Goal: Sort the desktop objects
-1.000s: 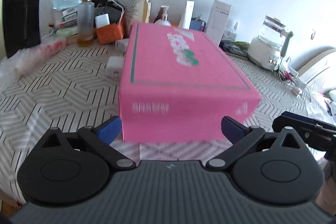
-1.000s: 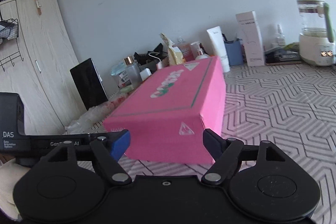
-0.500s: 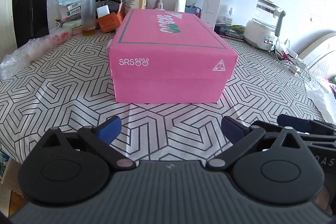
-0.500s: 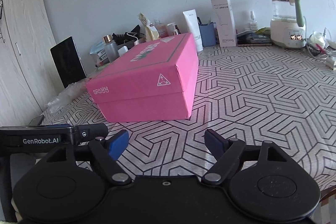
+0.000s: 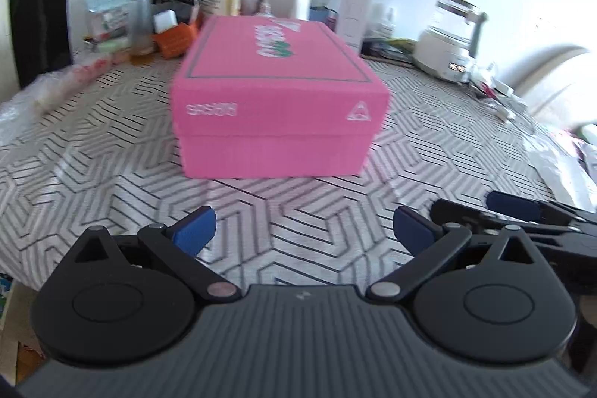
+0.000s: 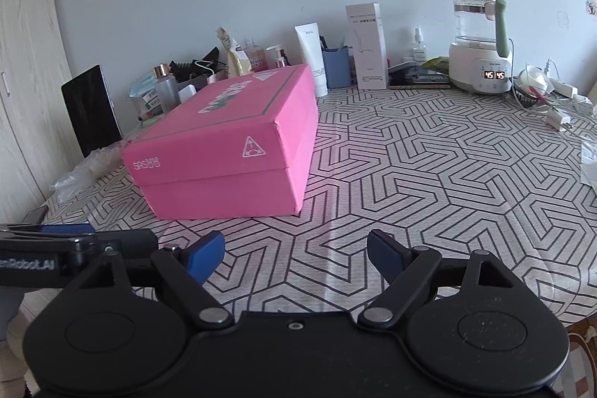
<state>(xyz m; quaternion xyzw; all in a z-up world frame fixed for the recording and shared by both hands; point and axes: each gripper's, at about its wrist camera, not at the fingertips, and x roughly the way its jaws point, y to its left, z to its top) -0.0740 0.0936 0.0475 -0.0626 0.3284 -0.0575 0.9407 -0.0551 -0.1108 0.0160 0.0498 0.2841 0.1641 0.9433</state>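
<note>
we've got both grippers low over the near edge of the table (image 6: 466,174), w/ its black-and-white geometric cloth. left gripper (image 5: 303,232) has its blue pads spread wide, nothing btwn them; right gripper (image 6: 295,250) is just as wide and also empty. the pink box (image 5: 276,99) sits closed and flat on the cloth, straight ahead of our left gripper and apart from it; from the right wrist view it's ahead and to the left, one corner turned toward us, white triangle mark on the near face. neither gripper touches it. along the back wall there's a row of clutter: a black tablet (image 6: 91,107) leaning at far left, a frosted bottle (image 6: 166,92) w/ a gold cap, a white tube (image 6: 311,58), a blue pen cup (image 6: 337,66), a tall white carton (image 6: 366,45), and a kettle (image 6: 479,43) on a white base whose display reads 45 45. the left wrist view is blurred, so small items there are hard to make out.
</note>
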